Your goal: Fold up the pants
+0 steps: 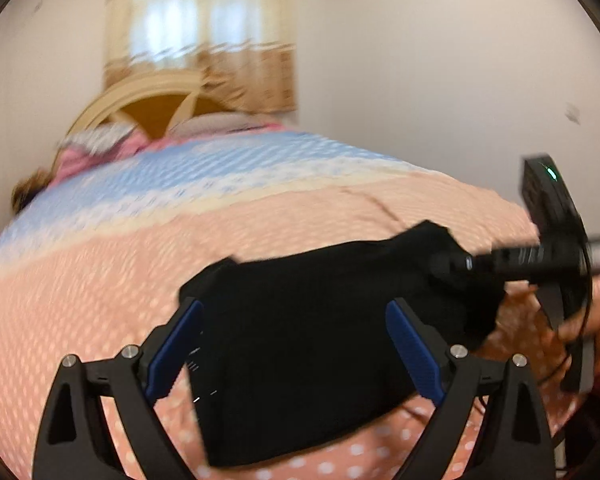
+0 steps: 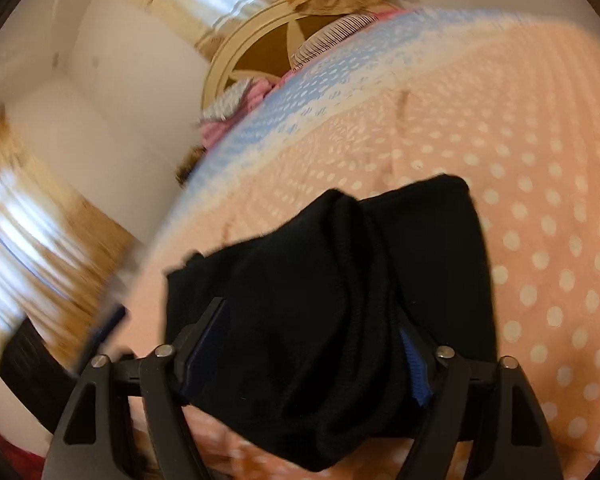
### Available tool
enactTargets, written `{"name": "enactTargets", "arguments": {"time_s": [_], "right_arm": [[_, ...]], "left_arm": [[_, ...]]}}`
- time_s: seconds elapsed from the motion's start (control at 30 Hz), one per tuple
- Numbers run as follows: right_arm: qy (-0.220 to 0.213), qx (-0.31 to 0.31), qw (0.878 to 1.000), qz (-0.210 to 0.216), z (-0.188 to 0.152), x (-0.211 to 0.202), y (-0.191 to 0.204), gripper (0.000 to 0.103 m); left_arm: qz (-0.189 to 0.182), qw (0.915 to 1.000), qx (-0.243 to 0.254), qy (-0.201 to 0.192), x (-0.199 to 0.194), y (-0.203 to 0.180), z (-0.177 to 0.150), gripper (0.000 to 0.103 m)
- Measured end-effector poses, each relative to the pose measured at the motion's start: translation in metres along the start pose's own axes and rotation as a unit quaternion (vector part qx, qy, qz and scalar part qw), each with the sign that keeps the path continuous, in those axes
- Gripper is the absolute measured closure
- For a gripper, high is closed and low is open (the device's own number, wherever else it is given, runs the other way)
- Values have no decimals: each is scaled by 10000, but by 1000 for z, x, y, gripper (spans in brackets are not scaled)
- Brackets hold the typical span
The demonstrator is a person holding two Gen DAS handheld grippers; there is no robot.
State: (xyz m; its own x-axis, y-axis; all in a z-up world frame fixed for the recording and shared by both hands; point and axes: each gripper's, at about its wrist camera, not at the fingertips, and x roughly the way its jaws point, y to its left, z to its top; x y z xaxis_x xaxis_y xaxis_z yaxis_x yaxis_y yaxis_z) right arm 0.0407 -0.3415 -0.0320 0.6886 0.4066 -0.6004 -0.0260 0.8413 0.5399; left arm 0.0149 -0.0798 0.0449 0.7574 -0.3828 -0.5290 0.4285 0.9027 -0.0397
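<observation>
The black pants [image 1: 320, 340] lie folded into a short block on the pink dotted bedspread [image 1: 100, 280]. My left gripper [image 1: 294, 306] hangs over their near part with its blue pads [image 1: 172, 352] wide apart and nothing pinched, so it is open. A hand [image 1: 596, 332] holds my right gripper [image 1: 444, 262] at the pants' right end. In the right wrist view the pants [image 2: 420, 240] bunch up and fill the whole gap of the right gripper [image 2: 310, 316]. The cloth touches both pads and hides the right fingertip.
The bedspread [image 2: 540, 200] turns blue and white toward the headboard [image 1: 156, 112]. Pink and white pillows [image 1: 100, 144] lie there. A curtained window [image 1: 200, 32] and bare walls stand behind. A blurred dark blue shape [image 2: 108, 324] shows at the bed's left edge.
</observation>
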Motion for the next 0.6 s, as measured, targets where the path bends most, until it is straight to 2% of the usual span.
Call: {"name": "enactTargets", "arguments": {"time_s": [0.07,0.1,0.13,0.23,0.37,0.43,0.53,0.6], "right_arm": [[71,-368,9981,-485,-2,6,9,75],[37,-358,9983,-469,-1,5,9,83],[-17,-314,9987,-403,0,2,8,86],[-388,-473,9977,-279,7,-17,13,88],[-832,-680,9933,-427,16,-41,14,88],[-773,-568,9936,-604,16,-40,3,88],[-462,-225,9940,-962,6,-26,-31,88],[-448,134,9959,-777,6,-28,-44,86]], "left_arm": [[18,9998,-216,31,0,7,-4,8],[45,9996,-271,25,1,12,-4,8],[107,9995,-298,-16,0,14,-2,8],[192,9993,-293,-118,-6,13,-2,8],[283,9990,-323,-122,-1,18,-3,8],[235,9991,-341,-10,8,19,-4,8],[294,9992,-231,151,19,16,-11,8],[366,9987,-170,304,26,12,-16,8]]}}
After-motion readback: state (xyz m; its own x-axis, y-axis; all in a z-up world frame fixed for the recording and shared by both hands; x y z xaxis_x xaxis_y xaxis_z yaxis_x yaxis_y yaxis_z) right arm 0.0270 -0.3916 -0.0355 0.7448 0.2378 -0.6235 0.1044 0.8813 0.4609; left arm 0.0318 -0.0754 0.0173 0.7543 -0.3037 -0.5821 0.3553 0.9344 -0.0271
